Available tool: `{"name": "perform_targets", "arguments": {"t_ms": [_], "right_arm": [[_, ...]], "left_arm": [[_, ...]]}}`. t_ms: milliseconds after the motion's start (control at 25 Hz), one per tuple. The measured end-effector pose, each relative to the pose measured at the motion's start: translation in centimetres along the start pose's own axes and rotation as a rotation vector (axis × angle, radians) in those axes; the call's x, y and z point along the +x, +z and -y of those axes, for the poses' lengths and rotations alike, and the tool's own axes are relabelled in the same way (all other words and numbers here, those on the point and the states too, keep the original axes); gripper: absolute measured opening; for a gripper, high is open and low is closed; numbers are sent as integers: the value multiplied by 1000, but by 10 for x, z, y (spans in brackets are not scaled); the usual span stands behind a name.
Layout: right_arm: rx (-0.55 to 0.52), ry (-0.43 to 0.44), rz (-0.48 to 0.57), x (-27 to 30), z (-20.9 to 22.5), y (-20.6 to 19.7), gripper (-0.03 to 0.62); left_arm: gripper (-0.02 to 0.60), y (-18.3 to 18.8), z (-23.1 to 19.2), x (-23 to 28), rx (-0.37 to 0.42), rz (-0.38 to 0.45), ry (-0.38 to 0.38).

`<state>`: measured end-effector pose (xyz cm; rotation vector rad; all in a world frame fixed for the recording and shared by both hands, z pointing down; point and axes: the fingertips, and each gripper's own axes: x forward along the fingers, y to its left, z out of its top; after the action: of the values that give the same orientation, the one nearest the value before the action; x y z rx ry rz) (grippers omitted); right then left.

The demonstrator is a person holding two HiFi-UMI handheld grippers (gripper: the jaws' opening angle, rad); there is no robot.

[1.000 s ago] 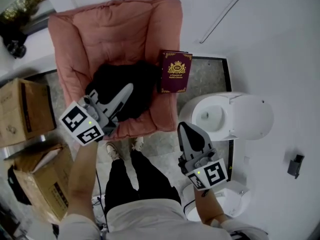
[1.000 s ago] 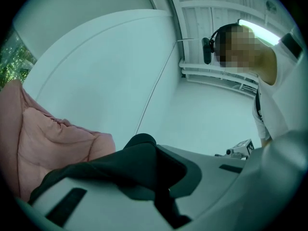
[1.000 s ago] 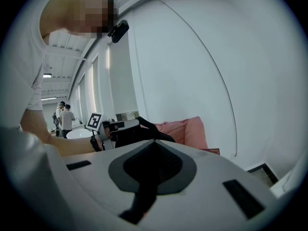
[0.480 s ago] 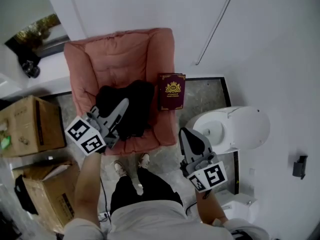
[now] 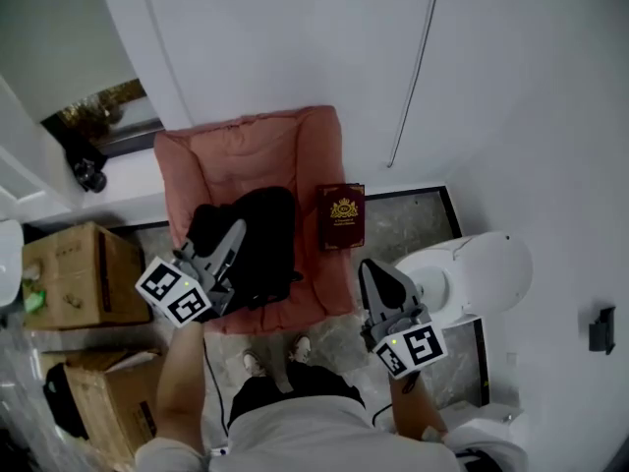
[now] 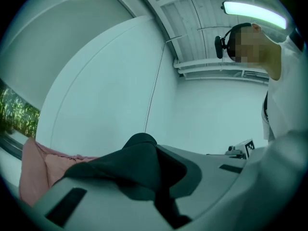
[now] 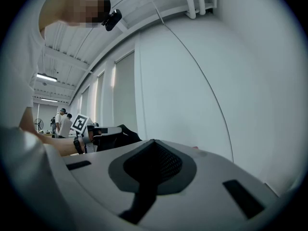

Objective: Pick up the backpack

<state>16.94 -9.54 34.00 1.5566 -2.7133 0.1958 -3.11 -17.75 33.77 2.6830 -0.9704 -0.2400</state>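
Two cardboard boxes (image 5: pixel 79 281) stand on the floor at the far left and take no part in the work. Beside them, the left tongs (image 5: pixel 234 234) are clenched on a fold of the black backpack (image 5: pixel 270 226). In the left gripper view dark cloth lies over the tips and is pinched between them. I judge that the grip is at the top of the bag so that the weight hangs below it. The backpack is over the seat of the pink armchair (image 5: pixel 256 150), toward its front. A dark red book (image 5: pixel 341 216) leans at the right side of the chair, just beside the bag but apart from it. Further right, the right tongs (image 5: pixel 379 268) are closed with nothing between them. They are held aside, probably to leave room for the lift. A white rounded fixture (image 5: pixel 482 264) stands at the far right.

Whether the bag is already clear of the cushion I cannot tell, because the left tongs and their marker cube cover its near edge. Which part is gripped, a strap or a handle, is also not clear.
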Motion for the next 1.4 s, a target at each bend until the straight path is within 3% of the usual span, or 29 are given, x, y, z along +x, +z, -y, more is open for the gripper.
{"name": "perform_targets", "arguments": {"t_ms": [360, 800, 1000, 1400], "right_arm": [[-18, -15, 55, -13, 4, 28, 20], [-33, -27, 75, -20, 9, 37, 20], [-38, -34, 78, -21, 13, 38, 20], [-66, -10, 73, -8, 8, 49, 20]], "left_arm": [[20, 39, 12, -35, 64, 37, 98], [20, 51, 7, -86, 113, 78, 331], [20, 55, 12, -104, 154, 61, 377], [20, 86, 19, -153, 213, 134, 470]]}}
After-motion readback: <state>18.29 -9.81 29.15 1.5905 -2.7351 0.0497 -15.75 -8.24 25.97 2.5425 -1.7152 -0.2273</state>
